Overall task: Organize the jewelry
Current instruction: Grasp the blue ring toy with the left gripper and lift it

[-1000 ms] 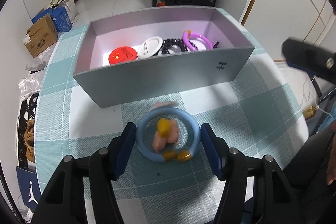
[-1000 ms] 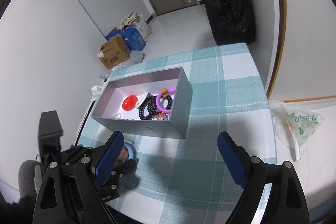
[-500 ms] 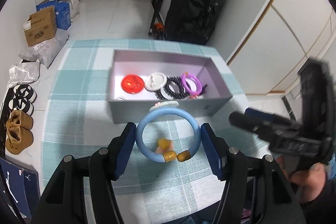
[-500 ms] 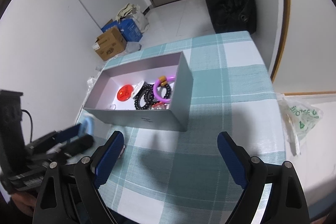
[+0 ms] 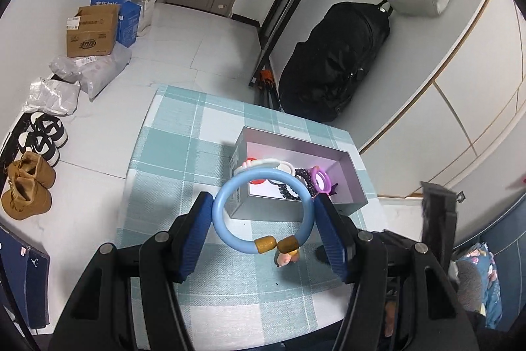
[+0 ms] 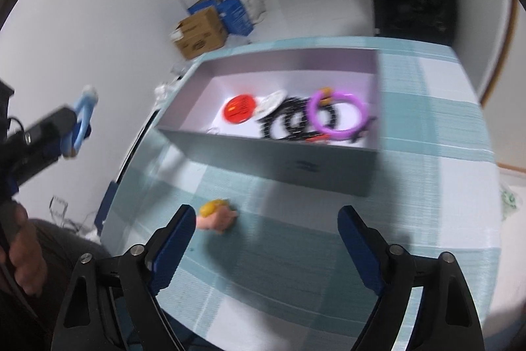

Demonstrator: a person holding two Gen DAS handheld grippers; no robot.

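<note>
1. The right wrist view is motion-blurred; the small pieces beside the black beads [image 6: 289, 124] in the box [image 6: 269, 160] cannot be made out.
2. The blue ring [image 5: 263, 213] hides part of that box.

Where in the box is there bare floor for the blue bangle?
The gray box is free at its left end, between the left wall and the red disc. The right half is crowded: black bead bracelets under the purple ring. Blue bangle held by the left gripper.

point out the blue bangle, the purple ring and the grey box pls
blue bangle [image 5: 219, 213]: left wrist view, left arc of the ring, beside the finger pad.
purple ring [image 6: 338, 131]: right wrist view, lower arc of the ring, inside the box.
grey box [image 6: 273, 158]: right wrist view, outer face of the near wall.
</note>
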